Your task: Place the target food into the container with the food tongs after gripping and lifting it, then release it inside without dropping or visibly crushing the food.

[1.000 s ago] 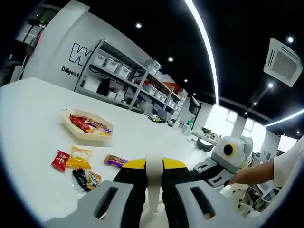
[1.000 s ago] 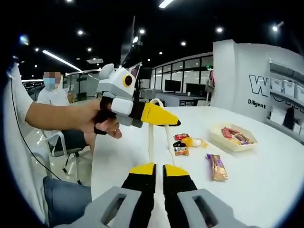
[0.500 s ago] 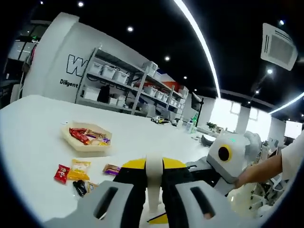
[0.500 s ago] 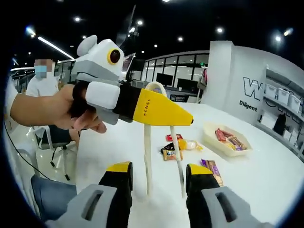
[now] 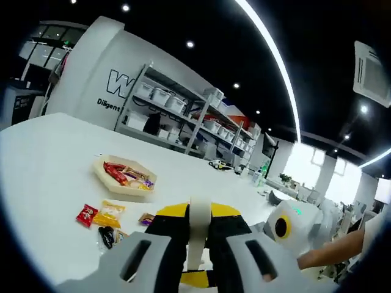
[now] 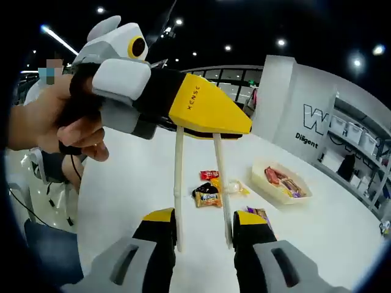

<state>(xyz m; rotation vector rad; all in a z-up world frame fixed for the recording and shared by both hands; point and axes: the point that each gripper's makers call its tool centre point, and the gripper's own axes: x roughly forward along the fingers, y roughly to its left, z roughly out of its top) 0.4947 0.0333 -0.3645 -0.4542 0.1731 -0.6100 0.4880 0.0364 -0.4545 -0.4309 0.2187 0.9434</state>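
Tongs held above the table, snacks beyond
We see the left gripper point(image 6: 211, 110) clamped on the tongs point(image 6: 178, 183), our right gripper point(image 6: 201, 229) spread around their arms; snacks point(image 6: 209, 194) lie beside the tray point(image 6: 280, 183)

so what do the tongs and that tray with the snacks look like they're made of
The tongs look like pale cream plastic with a matte finish: two thin, even arms with no metallic shine, though coated wood can't be ruled out. The tray looks like light wood or bamboo-coloured plastic, beige and dull with a raised rim; it is too small to settle. The snacks have glossy printed wrappers, likely plastic film.
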